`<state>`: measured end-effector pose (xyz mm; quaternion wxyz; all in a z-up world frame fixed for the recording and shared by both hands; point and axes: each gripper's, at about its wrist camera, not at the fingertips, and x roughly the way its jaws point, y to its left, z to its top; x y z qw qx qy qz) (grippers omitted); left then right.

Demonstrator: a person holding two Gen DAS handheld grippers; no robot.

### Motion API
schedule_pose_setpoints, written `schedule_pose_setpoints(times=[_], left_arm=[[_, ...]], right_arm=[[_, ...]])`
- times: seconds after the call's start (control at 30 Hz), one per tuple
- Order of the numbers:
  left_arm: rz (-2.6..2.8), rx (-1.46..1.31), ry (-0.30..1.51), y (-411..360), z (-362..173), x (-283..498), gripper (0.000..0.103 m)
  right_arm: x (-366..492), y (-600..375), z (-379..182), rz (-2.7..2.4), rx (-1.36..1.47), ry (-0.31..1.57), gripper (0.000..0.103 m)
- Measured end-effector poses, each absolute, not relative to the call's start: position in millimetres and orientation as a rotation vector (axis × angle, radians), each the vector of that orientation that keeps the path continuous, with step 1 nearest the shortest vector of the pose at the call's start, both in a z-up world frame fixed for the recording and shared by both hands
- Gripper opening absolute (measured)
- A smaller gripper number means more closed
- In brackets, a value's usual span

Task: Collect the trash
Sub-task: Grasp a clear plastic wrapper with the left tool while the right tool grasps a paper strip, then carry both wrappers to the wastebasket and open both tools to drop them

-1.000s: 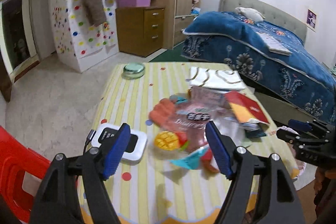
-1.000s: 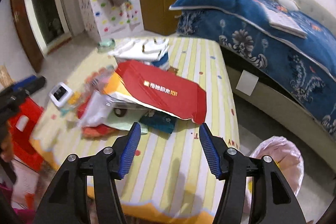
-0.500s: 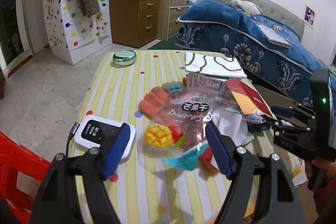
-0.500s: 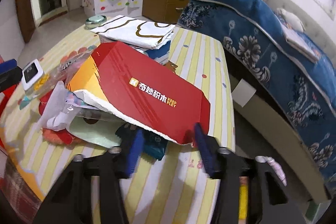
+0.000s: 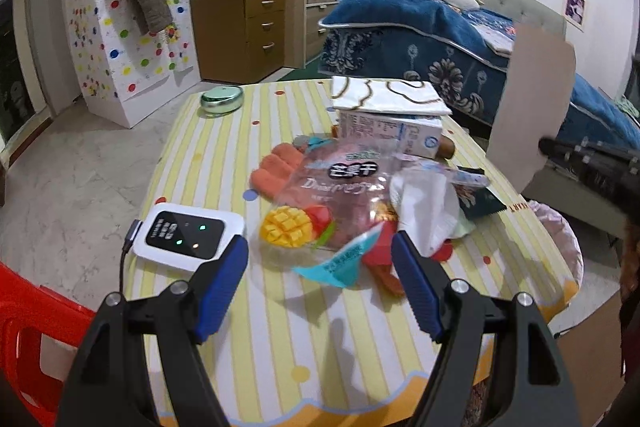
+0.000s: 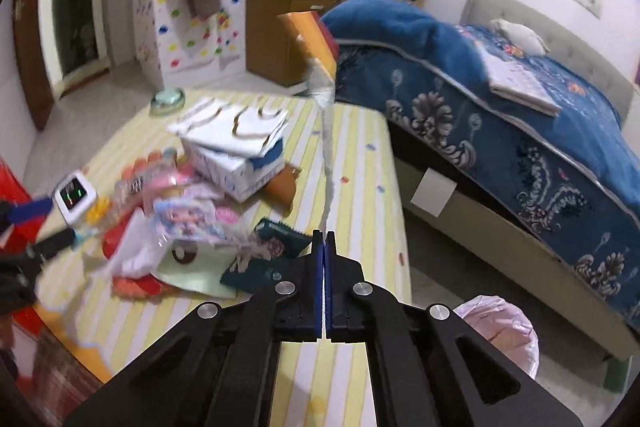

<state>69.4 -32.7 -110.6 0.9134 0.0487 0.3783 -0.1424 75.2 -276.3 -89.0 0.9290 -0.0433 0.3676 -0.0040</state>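
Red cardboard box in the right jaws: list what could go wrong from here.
1. The right gripper has just closed on only the thin edge of the flattened red cardboard box, which stands tall above it; it may swing or slip out.
2. The pink-lined bin sits low beside the table; the wide box may catch its rim or miss.
3. The left gripper hangs open over the mango bag, close to the white device, which it might nudge.

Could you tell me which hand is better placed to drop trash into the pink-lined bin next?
Right: the right gripper is shut on the flattened carton, already lifted, with the bin just below it.
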Motion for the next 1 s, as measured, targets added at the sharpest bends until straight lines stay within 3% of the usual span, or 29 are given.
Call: schedule_pose_setpoints(times=[0.37, 0.57, 0.73, 0.8, 1.0], left_arm=[[-0.259, 0.179, 0.822, -60, -131, 101, 0.070], [-0.238, 0.136, 0.861, -55, -138, 114, 0.049], [-0.235, 0.120, 0.803, -46, -116, 103, 0.013], [-0.224, 0.108, 0.770, -39, -103, 98, 0.004], [-0.233, -0.017, 0.683, 0, -51, 80, 0.003]], right_arm=[[63, -276, -79, 0.016, -0.030, 0.738, 0.000], [61, -276, -79, 0.020, -0.008, 0.736, 0.000], [56, -276, -75, 0.024, 0.007, 0.719, 0.000], [53, -276, -72, 0.027, 0.013, 0.711, 0.000], [43, -278, -61, 0.063, 0.063, 0.680, 0.000]])
